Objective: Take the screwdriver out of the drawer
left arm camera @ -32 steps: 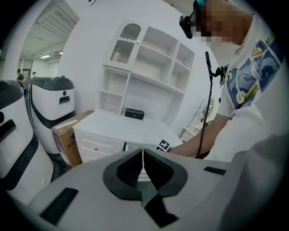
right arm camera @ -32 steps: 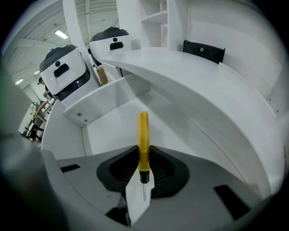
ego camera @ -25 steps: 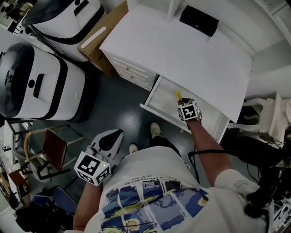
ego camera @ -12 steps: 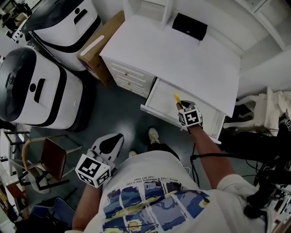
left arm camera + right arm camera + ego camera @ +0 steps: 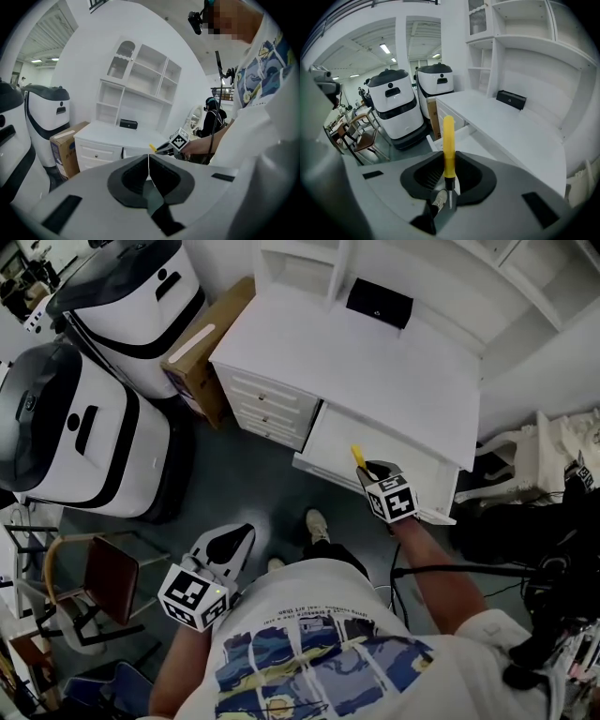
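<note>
A yellow-handled screwdriver [image 5: 357,457] [image 5: 449,140] is clamped in my right gripper [image 5: 366,468] [image 5: 449,169]. Its handle sticks out past the jaws and its metal shaft points back toward the camera. The gripper is shut on it and hangs above the front edge of the open white drawer [image 5: 330,432] of the white desk [image 5: 375,362]. My left gripper [image 5: 242,532] [image 5: 149,165] is shut with nothing in it, low at the left beside the person's body, away from the desk. In the left gripper view the right gripper [image 5: 165,149] shows with the screwdriver [image 5: 152,148].
Two white-and-black machines [image 5: 84,427] [image 5: 141,292] stand left of the desk, with a cardboard box [image 5: 202,338] between them and it. A black box [image 5: 379,303] lies on the desktop under the shelves. A brown-seated chair [image 5: 108,568] is at lower left, a white chair [image 5: 530,460] at right.
My right gripper has risen out of the drawer with the screwdriver and come back toward the person. The left gripper has shifted a little sideways.
</note>
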Action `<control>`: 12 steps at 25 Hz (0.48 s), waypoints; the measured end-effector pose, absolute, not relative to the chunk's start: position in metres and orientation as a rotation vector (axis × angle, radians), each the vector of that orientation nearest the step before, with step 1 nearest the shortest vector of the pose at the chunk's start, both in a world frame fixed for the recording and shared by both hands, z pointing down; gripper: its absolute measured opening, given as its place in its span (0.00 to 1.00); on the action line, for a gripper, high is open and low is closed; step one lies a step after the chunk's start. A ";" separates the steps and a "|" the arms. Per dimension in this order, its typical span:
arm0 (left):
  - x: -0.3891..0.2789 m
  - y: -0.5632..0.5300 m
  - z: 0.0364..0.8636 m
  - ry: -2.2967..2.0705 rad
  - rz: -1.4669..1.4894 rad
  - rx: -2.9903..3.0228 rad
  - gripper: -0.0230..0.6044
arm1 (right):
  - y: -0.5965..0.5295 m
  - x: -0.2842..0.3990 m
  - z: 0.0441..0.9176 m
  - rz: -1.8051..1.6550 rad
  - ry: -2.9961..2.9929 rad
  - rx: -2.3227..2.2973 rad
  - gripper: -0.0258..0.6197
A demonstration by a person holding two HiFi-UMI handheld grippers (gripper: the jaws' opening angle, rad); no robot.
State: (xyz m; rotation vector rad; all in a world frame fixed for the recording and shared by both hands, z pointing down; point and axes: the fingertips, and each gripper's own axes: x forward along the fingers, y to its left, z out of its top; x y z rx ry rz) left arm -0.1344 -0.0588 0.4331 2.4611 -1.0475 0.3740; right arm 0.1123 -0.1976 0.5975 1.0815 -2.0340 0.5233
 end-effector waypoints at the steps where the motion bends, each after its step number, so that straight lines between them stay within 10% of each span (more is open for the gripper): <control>1: -0.137 -0.055 0.433 -1.046 0.372 2.463 0.06 | -0.191 0.109 0.593 0.524 -2.039 1.080 0.18; 12: -0.156 -0.018 0.437 -1.022 0.340 2.482 0.06 | -0.124 0.067 0.553 0.500 -2.102 1.028 0.18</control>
